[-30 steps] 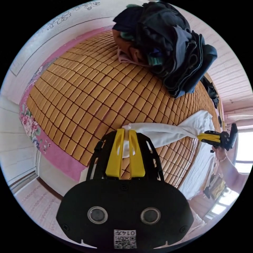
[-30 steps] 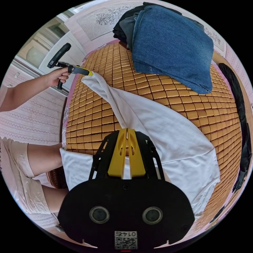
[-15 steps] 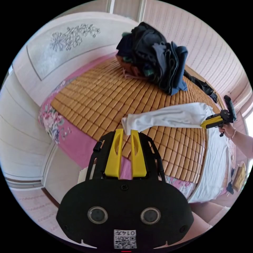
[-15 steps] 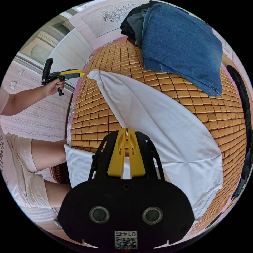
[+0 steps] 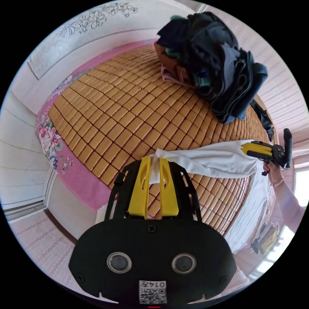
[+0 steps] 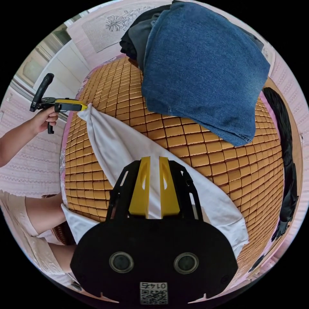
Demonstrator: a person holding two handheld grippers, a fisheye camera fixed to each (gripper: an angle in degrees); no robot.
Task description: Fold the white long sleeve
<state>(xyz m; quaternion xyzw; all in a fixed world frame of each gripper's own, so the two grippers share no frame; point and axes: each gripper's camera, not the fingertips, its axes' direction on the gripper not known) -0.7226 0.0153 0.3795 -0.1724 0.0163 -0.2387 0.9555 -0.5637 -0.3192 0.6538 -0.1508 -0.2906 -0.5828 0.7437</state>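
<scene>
The white long sleeve (image 6: 128, 141) is lying across a woven bamboo mat (image 5: 122, 112) that is covering the bed, spreading from 10 o'clock toward 4 o'clock in the right gripper view. Folding is judged to be at an early stage: one sleeve is being drawn across the body, while the hem is hanging over the bed edge and no finished fold is showing.

The left tool (image 5: 154, 161) is gripping the sleeve cuff between both jaws; in the right gripper view it is appearing at 10 o'clock (image 6: 72, 105). The right tool (image 6: 154, 161) is holding its jaws apart, with white cloth lying in the gap; in the left gripper view it is appearing at 3 o'clock (image 5: 248, 148).

The shirt fabric is looking thin, smooth and limp. The mat is consisting of small rigid amber tiles. A folded denim stack (image 6: 202, 70) is sitting at 12 o'clock, looking heavy and coarse.
</scene>
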